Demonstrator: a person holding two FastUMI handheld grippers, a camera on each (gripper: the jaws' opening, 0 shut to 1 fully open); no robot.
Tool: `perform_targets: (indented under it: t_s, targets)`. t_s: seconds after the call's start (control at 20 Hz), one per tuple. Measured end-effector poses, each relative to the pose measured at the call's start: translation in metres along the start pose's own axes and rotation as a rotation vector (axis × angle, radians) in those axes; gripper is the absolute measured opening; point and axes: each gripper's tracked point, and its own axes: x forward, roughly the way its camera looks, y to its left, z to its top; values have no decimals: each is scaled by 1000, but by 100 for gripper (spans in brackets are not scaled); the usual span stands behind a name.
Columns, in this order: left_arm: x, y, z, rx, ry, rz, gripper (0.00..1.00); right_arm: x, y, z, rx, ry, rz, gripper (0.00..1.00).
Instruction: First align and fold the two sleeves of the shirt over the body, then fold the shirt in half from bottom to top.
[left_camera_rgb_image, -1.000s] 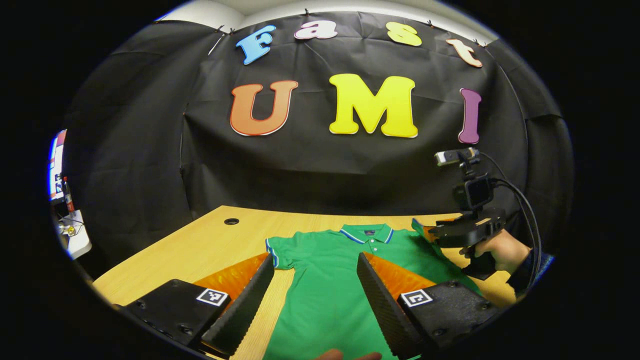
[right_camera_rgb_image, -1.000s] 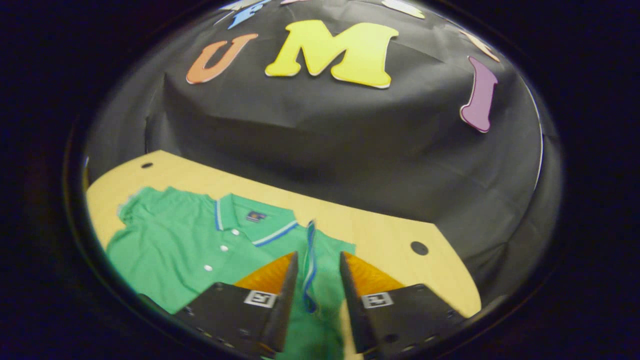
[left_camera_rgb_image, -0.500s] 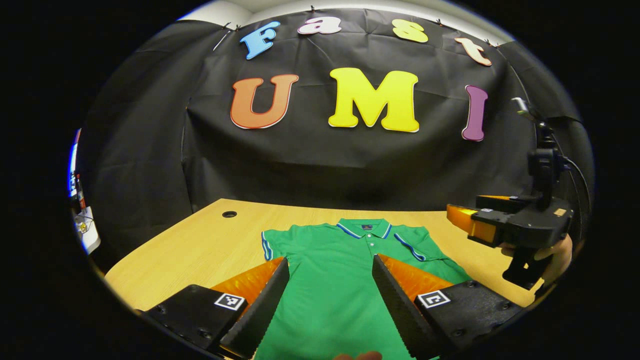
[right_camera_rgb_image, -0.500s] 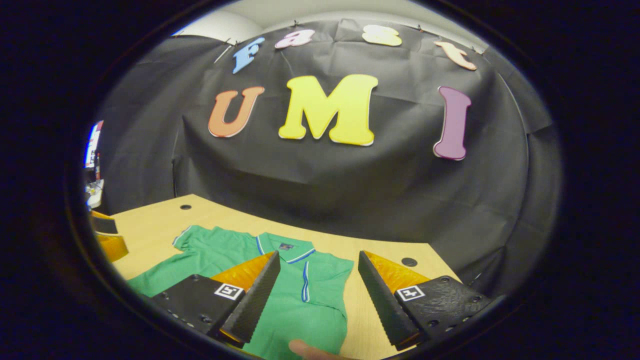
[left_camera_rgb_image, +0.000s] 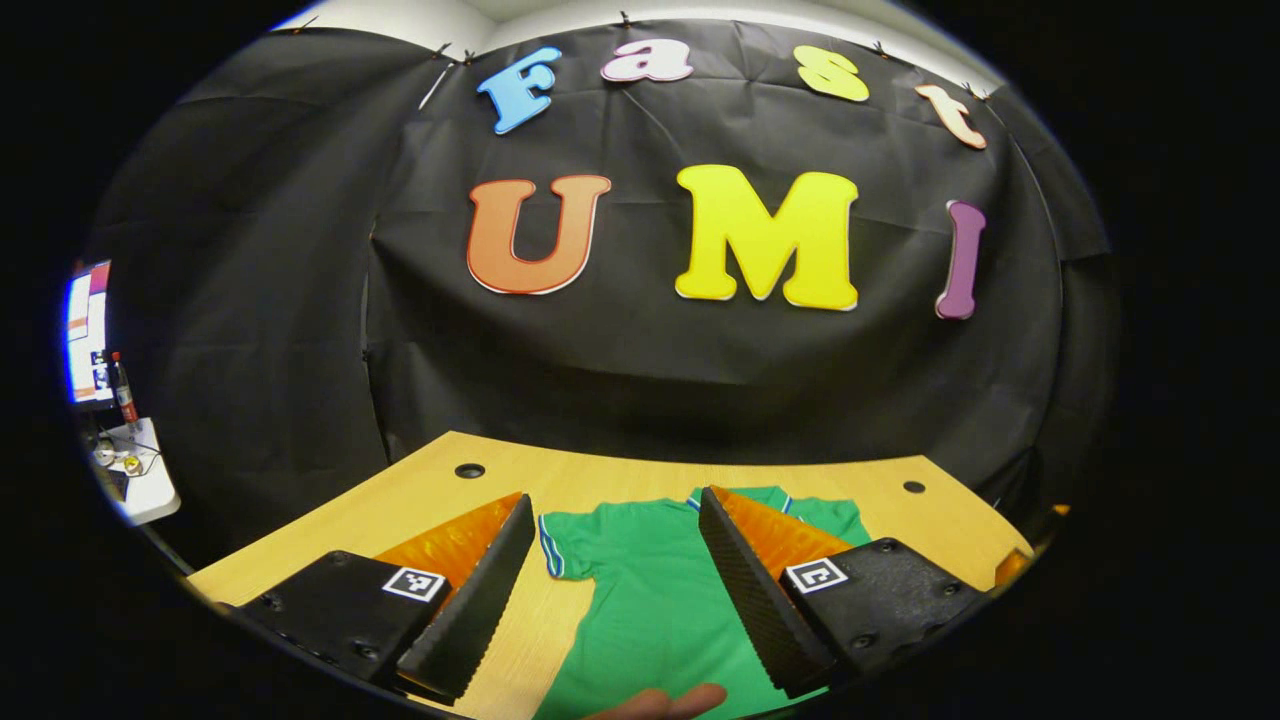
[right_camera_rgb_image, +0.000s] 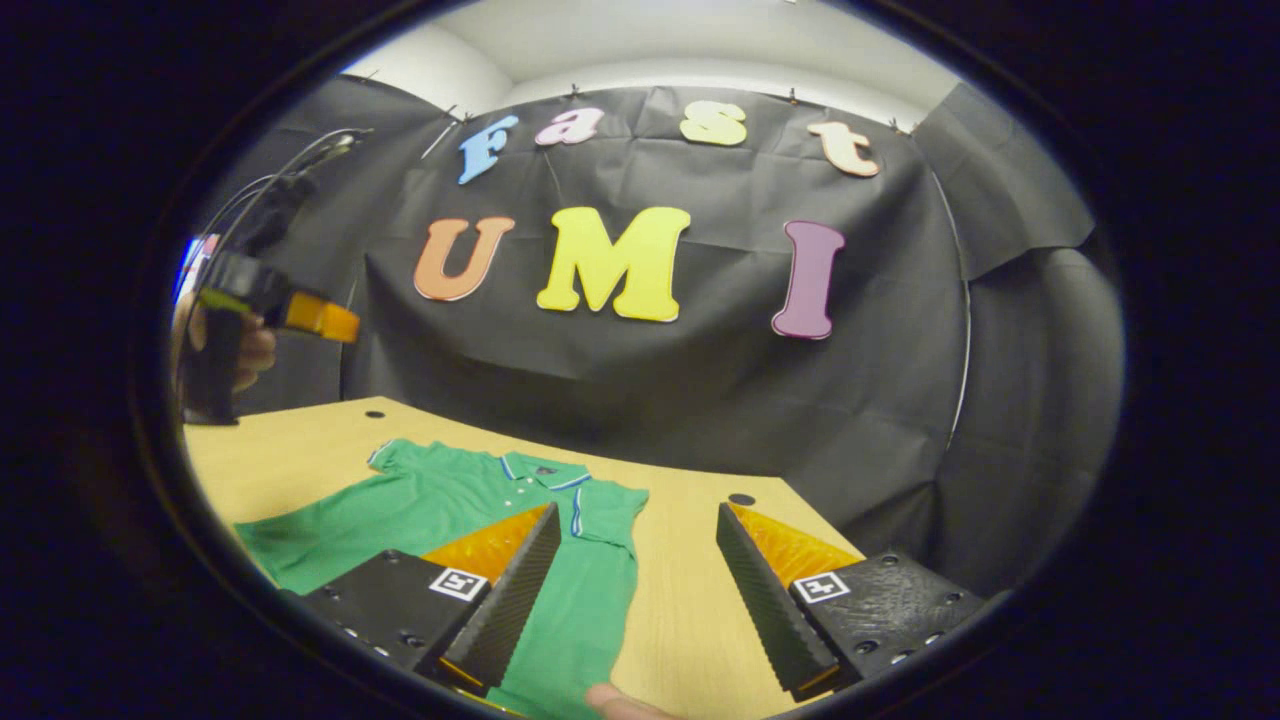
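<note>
My left gripper (left_camera_rgb_image: 612, 560) hung open right above the shirt (left_camera_rgb_image: 655, 590)'s unfolded left sleeve (left_camera_rgb_image: 562, 538), so that one was closer. Right gripper (right_camera_rgb_image: 632, 580) was open too, off to the right over the table (right_camera_rgb_image: 690, 590).

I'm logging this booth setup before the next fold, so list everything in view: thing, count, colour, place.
polo shirt: one, green with blue-and-white trim, flat on the table, one sleeve folded over the body.
table: one, light wood, under the shirt.
cable holes: two, dark, near the table's far edge.
side desk: one, white, cluttered, beyond the booth wall.
left hand-held gripper: one, open, above the shirt.
right hand-held gripper: one, open, above the shirt's edge.
hand: one, holding the left gripper.
</note>
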Motion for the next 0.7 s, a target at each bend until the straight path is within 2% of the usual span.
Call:
perform_targets:
  t_s: [0.1, 0.2, 0.25, 0.35, 0.45, 0.55, 0.7]
  targets:
    - [35, 7, -3, -17, 30, 2, 100, -17, 3, -6, -14, 6, 14, 95]
    - [71, 26, -29, -33, 103, 58, 100, -26, 2, -3, -11, 0, 15, 96]
    - [86, 37, -43, -40, 137, 101, 100, -27, -5, 3, -4, -12, -11, 95]
    - [114, 52, -77, -83, 196, 110, 100, -30, -13, 9, 6, -31, -45, 96]
    - [139, 73, -108, -104, 244, 133, 100, -32, -8, 8, 26, -39, -34, 94]
    - [160, 94, -137, -68, 298, 159, 100, -31, -7, 4, 39, -37, -11, 95]
    - [179, 92, -167, -53, 360, 91, 100, -27, -13, 2, 70, -45, -18, 96]
